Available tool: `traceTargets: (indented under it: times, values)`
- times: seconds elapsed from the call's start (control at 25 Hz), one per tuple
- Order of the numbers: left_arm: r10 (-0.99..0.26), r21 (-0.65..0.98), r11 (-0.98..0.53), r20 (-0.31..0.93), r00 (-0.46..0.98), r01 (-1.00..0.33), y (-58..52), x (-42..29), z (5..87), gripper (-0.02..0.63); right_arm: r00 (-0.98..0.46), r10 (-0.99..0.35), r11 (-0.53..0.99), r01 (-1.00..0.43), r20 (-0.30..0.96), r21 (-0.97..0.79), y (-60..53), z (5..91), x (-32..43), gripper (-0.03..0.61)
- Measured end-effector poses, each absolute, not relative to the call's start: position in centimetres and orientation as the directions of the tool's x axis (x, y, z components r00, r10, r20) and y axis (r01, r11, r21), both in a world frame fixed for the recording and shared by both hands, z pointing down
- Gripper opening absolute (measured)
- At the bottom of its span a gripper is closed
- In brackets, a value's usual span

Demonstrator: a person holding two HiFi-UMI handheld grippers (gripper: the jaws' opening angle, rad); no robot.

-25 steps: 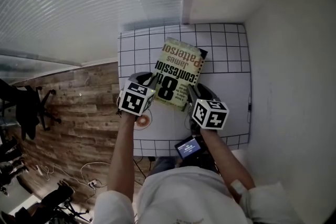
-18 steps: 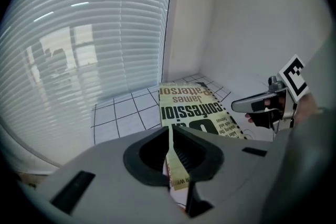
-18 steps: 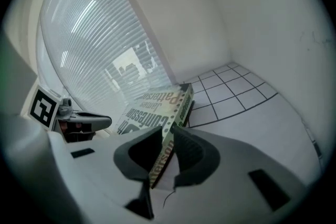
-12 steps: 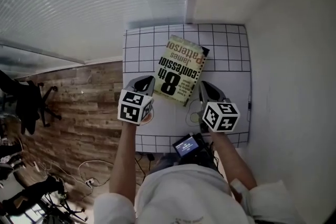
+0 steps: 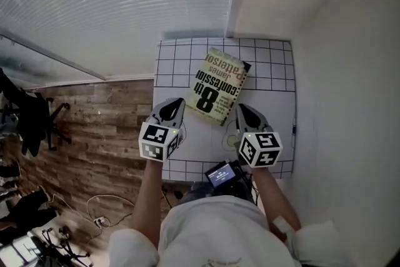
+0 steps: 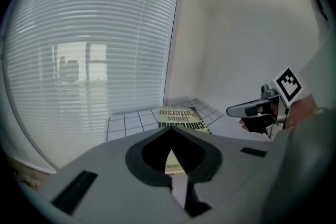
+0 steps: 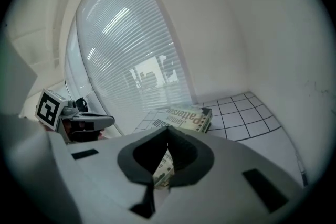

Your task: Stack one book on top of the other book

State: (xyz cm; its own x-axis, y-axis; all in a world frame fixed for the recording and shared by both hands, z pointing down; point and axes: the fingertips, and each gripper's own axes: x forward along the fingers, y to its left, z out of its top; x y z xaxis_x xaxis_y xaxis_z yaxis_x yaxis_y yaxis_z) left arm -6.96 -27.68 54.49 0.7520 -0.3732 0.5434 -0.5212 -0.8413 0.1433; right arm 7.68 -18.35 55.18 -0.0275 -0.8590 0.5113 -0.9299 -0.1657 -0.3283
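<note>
At lower centre, the left hand-held gripper (image 6: 171, 134) has its jaws closed together with nothing between them. Beyond them a book (image 6: 181, 118) lies flat on the gridded surface (image 6: 126, 123). The right hand-held gripper (image 6: 237, 111) hangs at mid-right. Blinds (image 6: 94, 60) fill the left.

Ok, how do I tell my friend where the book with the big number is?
Find the white table with black grid lines, in the corner between the window blinds and the white wall. A book lies tilted near its middle. It's pale yellow with a huge black 8 and orange letters; only a dark corner peeks out beneath it.
</note>
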Motion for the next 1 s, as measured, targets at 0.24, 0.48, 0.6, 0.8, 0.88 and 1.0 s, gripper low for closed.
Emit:
traceTargets:
  times: [0.24,0.48,0.6,0.8,0.88,1.0]
  values:
    - [-0.471,0.125,-0.827,0.379,0.796,-0.549,-27.2,-8.5,49.1,0.008,-0.006,-0.884,-0.163,-0.933,0.468,-0.32,-16.6,52.0,6.3,0.008]
    - [-0.54,0.123,-0.8,0.281,0.793,-0.588,-26.0,-10.9,44.6,0.008,0.006,-0.921,-0.142,-0.937,0.39,-0.32,-15.6,48.8,5.0,0.008]
    - [-0.575,0.091,-0.787,0.248,0.779,-0.61,-25.6,-12.4,43.1,0.008,0.028,-0.931,-0.142,-0.947,0.365,-0.289,-15.0,47.3,4.3,0.008]
    - [-0.588,0.003,-0.8,0.193,0.786,-0.6,-24.1,-13.7,40.5,0.008,0.063,-0.96,-0.126,-0.967,0.272,-0.221,-14.4,43.2,2.8,0.008]
    - [-0.588,-0.015,-0.804,0.177,0.79,-0.595,-23.5,-14.0,39.5,0.008,0.07,-0.969,-0.12,-0.972,0.238,-0.202,-14.2,41.5,2.1,0.008]
    - [-0.585,-0.017,-0.808,0.148,0.797,-0.59,-22.5,-14.5,38.2,0.008,0.084,-0.976,-0.122,-0.975,0.201,-0.186,-13.5,39.6,1.3,0.008]
